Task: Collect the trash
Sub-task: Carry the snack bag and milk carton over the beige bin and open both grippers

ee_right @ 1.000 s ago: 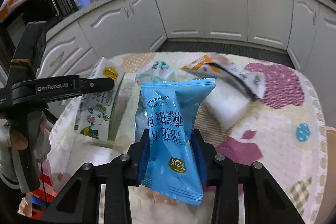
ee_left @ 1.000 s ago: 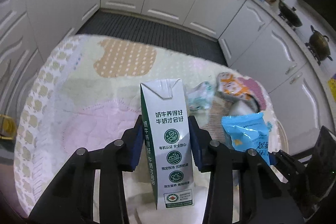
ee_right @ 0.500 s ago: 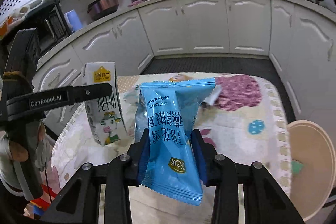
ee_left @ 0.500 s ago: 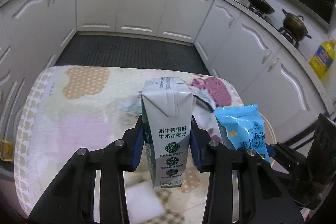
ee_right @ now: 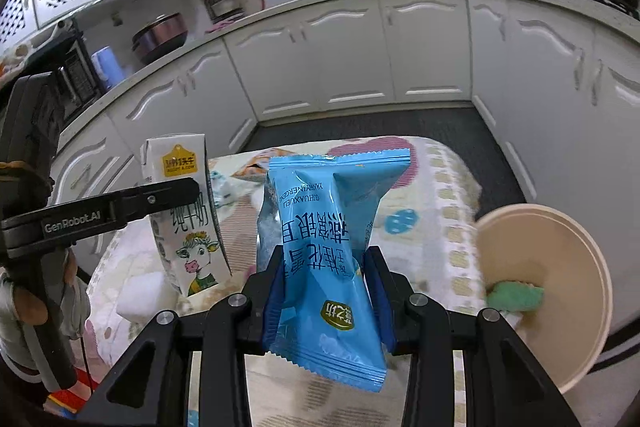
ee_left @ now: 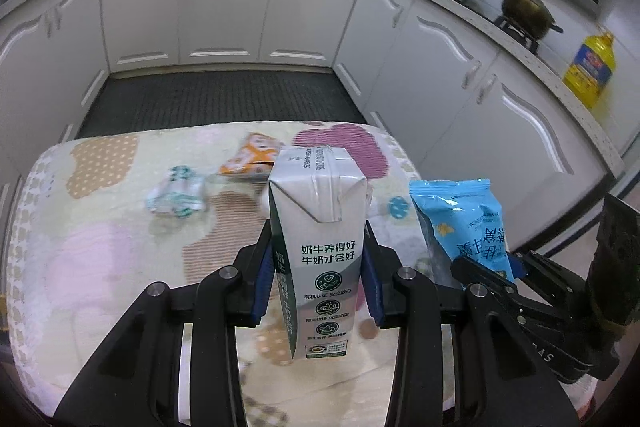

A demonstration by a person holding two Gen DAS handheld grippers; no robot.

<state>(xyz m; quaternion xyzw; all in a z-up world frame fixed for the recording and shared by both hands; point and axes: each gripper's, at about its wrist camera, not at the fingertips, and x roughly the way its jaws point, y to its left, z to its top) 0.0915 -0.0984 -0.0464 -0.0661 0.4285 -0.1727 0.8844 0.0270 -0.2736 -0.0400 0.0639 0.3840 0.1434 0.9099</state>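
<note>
Left wrist view: the left gripper (ee_left: 318, 277) clamps an upright milk carton (ee_left: 318, 247) above the patterned tablecloth (ee_left: 100, 247); two wrappers lie far left.

Right wrist view: the right gripper (ee_right: 326, 293) pinches a blue snack packet (ee_right: 326, 255) (held aloft), with a beige bin (ee_right: 592, 267) right.

Milk carton (ee_left: 318, 247): one; blue snack packet (ee_right: 326, 259): one; orange-and-white wrapper (ee_left: 252, 159): one; crumpled green-and-white wrapper (ee_left: 176, 193): one; white block (ee_right: 140, 293) on the bench (ee_left: 100, 247): one; beige bin (ee_right: 552, 287): one, with one green scrap (ee_right: 516, 297) inside; handheld grippers: two, left gripper (ee_left: 318, 285) and right gripper (ee_right: 326, 301); yellow oil bottle (ee_left: 590, 65): one.
</note>
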